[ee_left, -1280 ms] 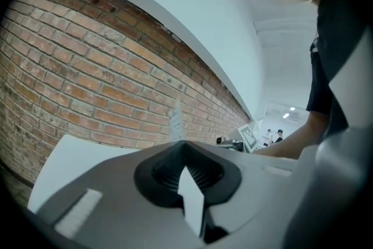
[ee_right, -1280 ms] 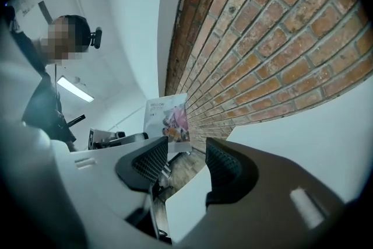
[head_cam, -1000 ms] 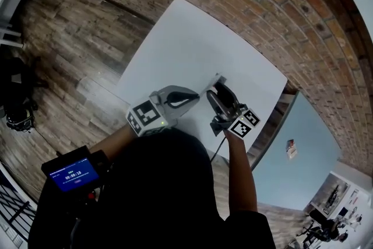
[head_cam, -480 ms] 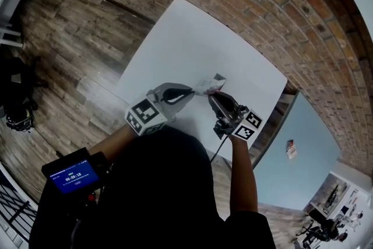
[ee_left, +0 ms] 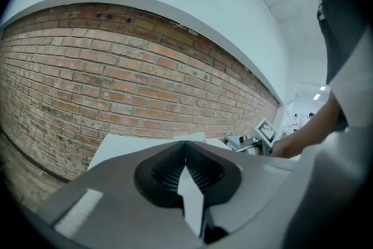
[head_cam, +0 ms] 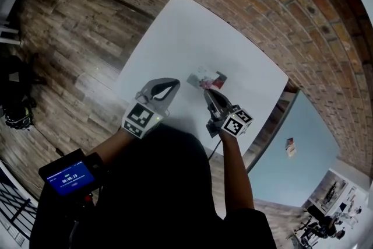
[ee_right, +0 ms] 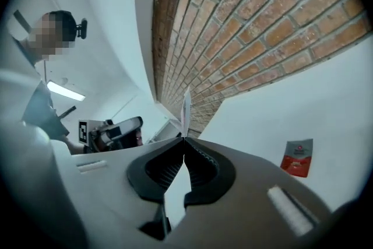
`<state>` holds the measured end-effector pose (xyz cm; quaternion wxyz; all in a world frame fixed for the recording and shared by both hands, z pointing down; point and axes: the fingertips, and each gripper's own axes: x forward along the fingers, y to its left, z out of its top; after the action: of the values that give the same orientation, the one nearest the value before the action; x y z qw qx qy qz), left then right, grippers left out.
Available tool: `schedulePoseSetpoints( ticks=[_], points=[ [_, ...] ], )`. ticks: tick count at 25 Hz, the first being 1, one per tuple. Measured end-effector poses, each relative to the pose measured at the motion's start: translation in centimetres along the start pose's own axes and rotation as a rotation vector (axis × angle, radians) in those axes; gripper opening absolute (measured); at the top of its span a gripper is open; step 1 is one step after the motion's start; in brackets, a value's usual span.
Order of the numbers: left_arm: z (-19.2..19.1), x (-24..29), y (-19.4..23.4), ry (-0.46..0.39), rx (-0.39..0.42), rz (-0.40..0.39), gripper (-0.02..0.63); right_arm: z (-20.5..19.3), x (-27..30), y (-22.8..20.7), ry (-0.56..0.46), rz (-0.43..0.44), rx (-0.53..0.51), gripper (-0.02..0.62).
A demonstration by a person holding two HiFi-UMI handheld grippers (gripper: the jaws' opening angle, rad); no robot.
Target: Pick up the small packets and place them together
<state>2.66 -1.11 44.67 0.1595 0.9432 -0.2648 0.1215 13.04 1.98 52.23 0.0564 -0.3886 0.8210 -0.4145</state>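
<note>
— What does the head view give you?

— My left gripper (head_cam: 173, 84) sits left of centre over the white tabletop (head_cam: 175, 38), clenched shut and empty. My right gripper (head_cam: 205, 90) is just to its right, with its tips at a pale packet (head_cam: 200, 74) near the middle of the frame. A red packet (head_cam: 220, 79) lies just beside that one, on its right.

— And the left gripper view?

— My left gripper (ee_left: 185, 148) has its jaws pressed together with nothing between them. Past them I see a corner of the tabletop (ee_left: 128, 146), and a brick wall (ee_left: 116, 84) fills the left and centre of the frame.

— The right gripper view?

— My right gripper (ee_right: 183, 140) has just been closing its jaws, and they pinch the pale packet (ee_right: 186, 107). It stands out edge-on as a thin sliver above the tips at centre. The red packet (ee_right: 297, 157) lies flat on the tabletop (ee_right: 303, 102) at the lower right, apart from the jaws.
</note>
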Motion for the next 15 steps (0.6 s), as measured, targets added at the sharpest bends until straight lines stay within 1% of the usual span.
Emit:
schedulePoseSetpoints(
  ticks=[4, 8, 12, 15],
  points=[
    [-0.8, -0.2, -0.8, 0.013, -0.017, -0.044, 0.000, -1.6, 1.8, -3.9, 0.035, -0.129, 0.057, 0.008],
    [-2.5, -0.9, -1.0, 0.051, -0.069, -0.073, 0.000, -3.7, 4.4, -7.1, 0.086, -0.224, 0.127, 0.008],
    [-3.2, -1.5, -0.6, 0.078, -0.088, -0.086, 0.000, -5.2, 5.5, -9.7, 0.148, -0.308, 0.152, 0.009],
    [-3.6, -1.9, 0.6, 0.089, -0.112, -0.093, 0.000, -6.5, 5.8, -11.0, 0.191, -0.351, 0.183, 0.009]
  ],
)
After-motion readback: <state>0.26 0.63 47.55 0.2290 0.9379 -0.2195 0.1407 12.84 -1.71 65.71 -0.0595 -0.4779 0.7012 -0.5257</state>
